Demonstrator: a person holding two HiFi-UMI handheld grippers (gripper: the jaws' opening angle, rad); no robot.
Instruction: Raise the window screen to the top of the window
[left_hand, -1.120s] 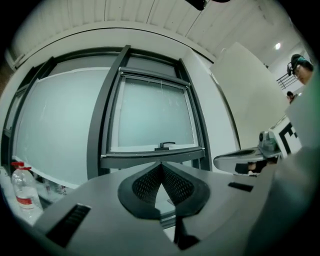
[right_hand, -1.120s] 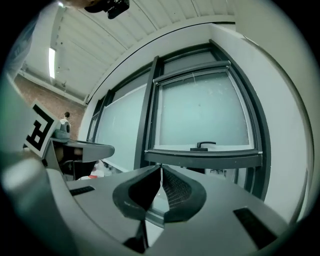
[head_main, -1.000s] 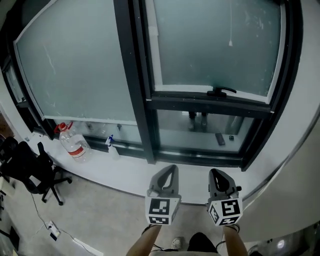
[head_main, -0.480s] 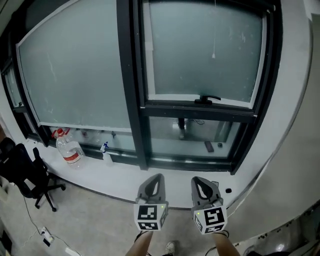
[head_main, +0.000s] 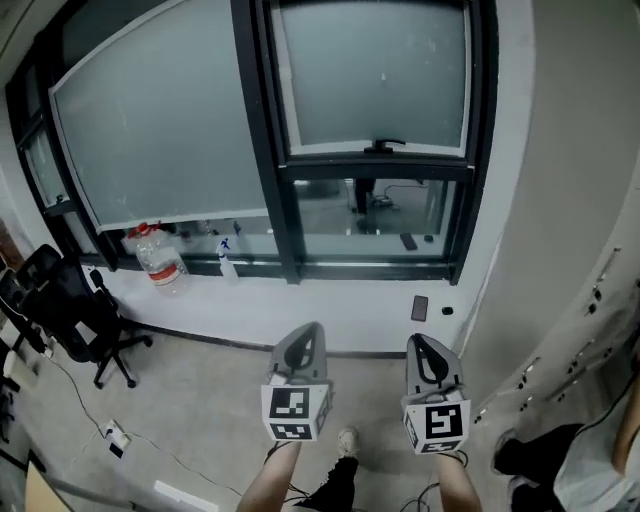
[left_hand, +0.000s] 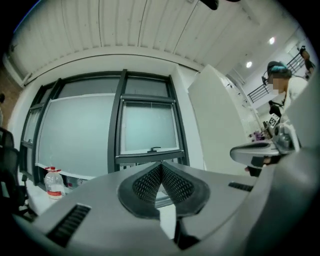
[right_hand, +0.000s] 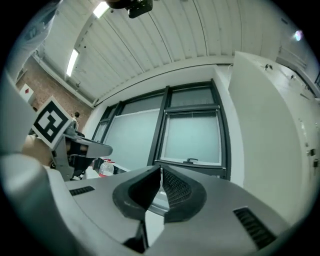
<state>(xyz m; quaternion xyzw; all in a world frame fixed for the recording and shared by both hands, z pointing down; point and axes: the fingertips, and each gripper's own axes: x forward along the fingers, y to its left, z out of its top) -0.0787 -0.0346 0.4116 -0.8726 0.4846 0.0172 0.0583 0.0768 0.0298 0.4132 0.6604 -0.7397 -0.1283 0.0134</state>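
Note:
The window's right sash holds a frosted screen (head_main: 370, 70) in a dark frame, with a small black handle (head_main: 384, 146) on its bottom bar. A clear pane lies below that bar. My left gripper (head_main: 303, 345) and right gripper (head_main: 428, 355) hover side by side over the floor, well back from the sill, touching nothing. Both point level at the window. In the left gripper view the left gripper (left_hand: 161, 164) has its pads together, the handle (left_hand: 153, 149) far beyond. In the right gripper view the right gripper (right_hand: 161, 168) is shut too, empty.
A large water bottle (head_main: 160, 262) and a spray bottle (head_main: 226, 262) stand on the white sill (head_main: 330, 305), where a dark phone (head_main: 420, 307) lies. A black office chair (head_main: 70, 315) is at left, a power strip (head_main: 115, 435) on the floor, a white wall (head_main: 560, 200) at right.
Both grippers and the head camera have pulled back from the window, which now looks smaller and farther off. More floor and the right wall show. Both grippers stay shut.

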